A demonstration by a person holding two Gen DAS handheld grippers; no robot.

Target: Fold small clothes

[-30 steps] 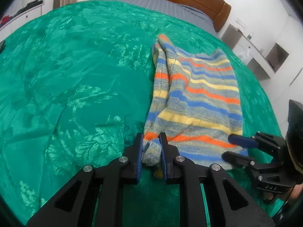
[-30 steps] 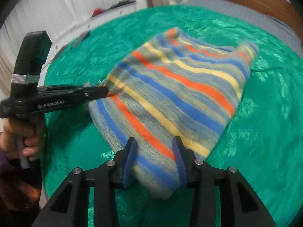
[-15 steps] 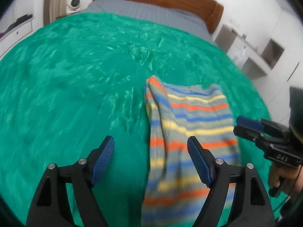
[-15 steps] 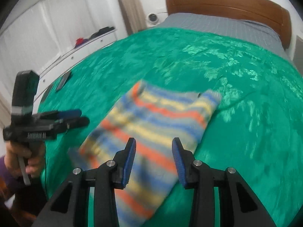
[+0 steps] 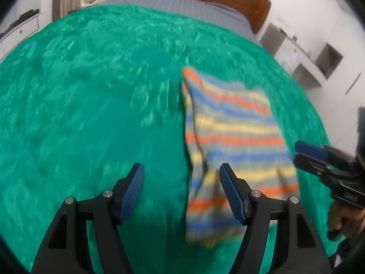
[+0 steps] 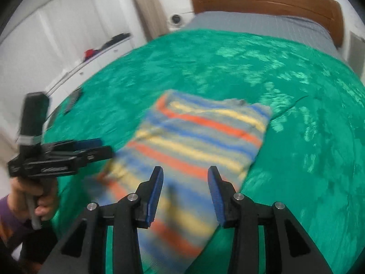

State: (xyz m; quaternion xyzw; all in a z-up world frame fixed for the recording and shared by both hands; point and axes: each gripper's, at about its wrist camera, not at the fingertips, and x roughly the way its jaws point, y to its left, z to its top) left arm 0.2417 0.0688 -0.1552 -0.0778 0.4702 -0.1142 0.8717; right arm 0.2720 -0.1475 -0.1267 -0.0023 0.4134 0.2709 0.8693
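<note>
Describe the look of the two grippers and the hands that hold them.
Both grippers, left and right, are black with angular cut-out arms, silver bolts and ribbed blue finger pads. Seen side on, the left gripper carries white lettering, too blurred to read, and a pale band round its upright handle. The left hand is bare, with a purple sleeve.

A striped sweater (image 5: 230,141) of soft, matt knitted wool is seen, with fine ribbing. The green bedspread (image 5: 95,96) beneath it is made of cloth with a plush sheen and a leaf pattern that catches the light. The left gripper (image 5: 181,191) is built of matt black plastic, its pads (image 5: 133,189) faced with ridged blue rubber and its joints fastened with bright metal screws. The headboard (image 6: 269,2) is finished in smooth, glossy brown wood.
</note>
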